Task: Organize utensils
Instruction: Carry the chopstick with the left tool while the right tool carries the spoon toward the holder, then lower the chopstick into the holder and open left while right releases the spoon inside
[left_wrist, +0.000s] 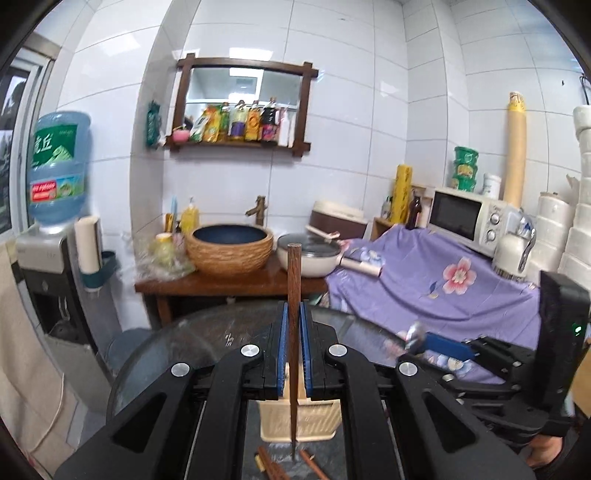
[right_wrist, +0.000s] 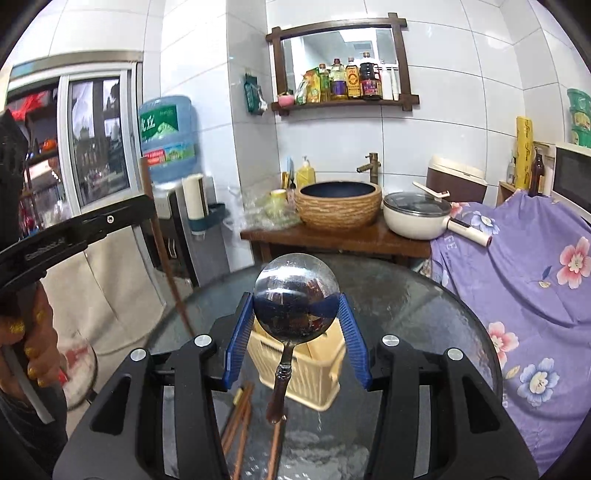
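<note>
holding a brown wooden chopstick (left_wrist: 294, 295) upright in my left gripper (left_wrist: 294, 314), its blue pads clamped on it, i grip a metal spoon (right_wrist: 296, 302) by its bowl in my right gripper (right_wrist: 296, 314), both above the cream basket (right_wrist: 295, 373) and loose chopsticks (right_wrist: 238, 413) on the glass table (right_wrist: 424, 306).

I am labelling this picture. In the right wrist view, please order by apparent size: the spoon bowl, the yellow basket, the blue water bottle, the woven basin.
1. yellow basket and woven basin: look alike, not ranked.
2. blue water bottle.
3. spoon bowl, though close to the camera, so enlarged; nearly as large as the bottle.
</note>
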